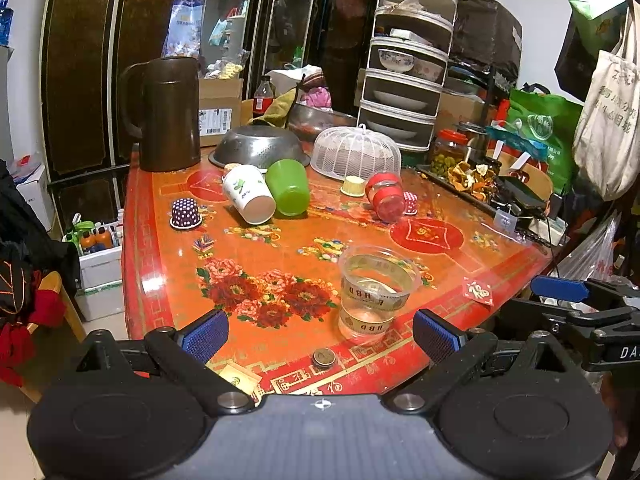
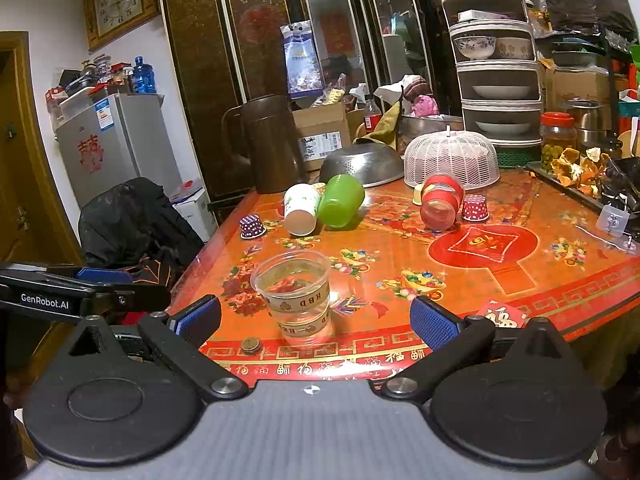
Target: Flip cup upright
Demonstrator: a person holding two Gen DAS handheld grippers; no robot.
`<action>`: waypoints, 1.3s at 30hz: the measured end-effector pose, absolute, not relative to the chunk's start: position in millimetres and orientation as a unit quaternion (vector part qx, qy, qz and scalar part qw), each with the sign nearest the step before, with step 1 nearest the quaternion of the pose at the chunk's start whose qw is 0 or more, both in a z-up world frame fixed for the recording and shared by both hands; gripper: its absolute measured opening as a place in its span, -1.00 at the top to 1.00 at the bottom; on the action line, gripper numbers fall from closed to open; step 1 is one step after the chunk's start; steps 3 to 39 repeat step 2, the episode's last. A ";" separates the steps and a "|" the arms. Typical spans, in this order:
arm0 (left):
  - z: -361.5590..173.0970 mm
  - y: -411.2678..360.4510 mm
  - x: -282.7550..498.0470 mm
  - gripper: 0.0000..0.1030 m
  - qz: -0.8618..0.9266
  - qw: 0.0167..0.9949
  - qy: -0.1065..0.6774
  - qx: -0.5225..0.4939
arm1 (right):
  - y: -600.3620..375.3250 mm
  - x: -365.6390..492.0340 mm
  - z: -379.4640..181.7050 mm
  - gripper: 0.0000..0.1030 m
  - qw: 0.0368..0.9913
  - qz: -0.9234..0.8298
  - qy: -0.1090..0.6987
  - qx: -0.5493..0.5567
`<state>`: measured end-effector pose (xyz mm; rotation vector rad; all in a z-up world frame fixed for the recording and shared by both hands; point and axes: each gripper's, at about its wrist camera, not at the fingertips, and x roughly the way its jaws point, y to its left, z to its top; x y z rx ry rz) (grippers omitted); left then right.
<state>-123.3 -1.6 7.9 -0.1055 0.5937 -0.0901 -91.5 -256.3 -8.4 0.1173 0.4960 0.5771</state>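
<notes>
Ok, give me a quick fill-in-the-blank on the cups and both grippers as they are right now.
1. The clear plastic cup nearest the grippers stands ____.
2. The green cup lies on its ____ beside the white paper cup.
3. The left gripper and the right gripper are both ____ and hold nothing.
4. The small coin lies near the table's ____ edge.

Missing words: upright; side; open; front

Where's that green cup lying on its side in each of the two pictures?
Left wrist view: green cup lies on its side above centre, just right of the white paper cup.
Right wrist view: green cup lies at centre, upper half, again right of the paper cup.
Shared landmark: the steel colander just behind it.
</notes>
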 end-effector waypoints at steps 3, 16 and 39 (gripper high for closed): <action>9.0 -1.2 -124.3 -0.94 -0.046 0.956 0.286 -0.052 | -256.3 -91.4 -8.9 -0.98 0.926 0.283 0.241 0.057; 9.0 -1.2 -124.3 -0.94 -0.046 0.956 0.286 -0.052 | -256.3 -91.4 -8.9 -0.98 0.926 0.283 0.241 0.057; 9.0 -1.2 -124.3 -0.94 -0.046 0.956 0.286 -0.052 | -256.3 -91.4 -8.9 -0.98 0.926 0.283 0.241 0.057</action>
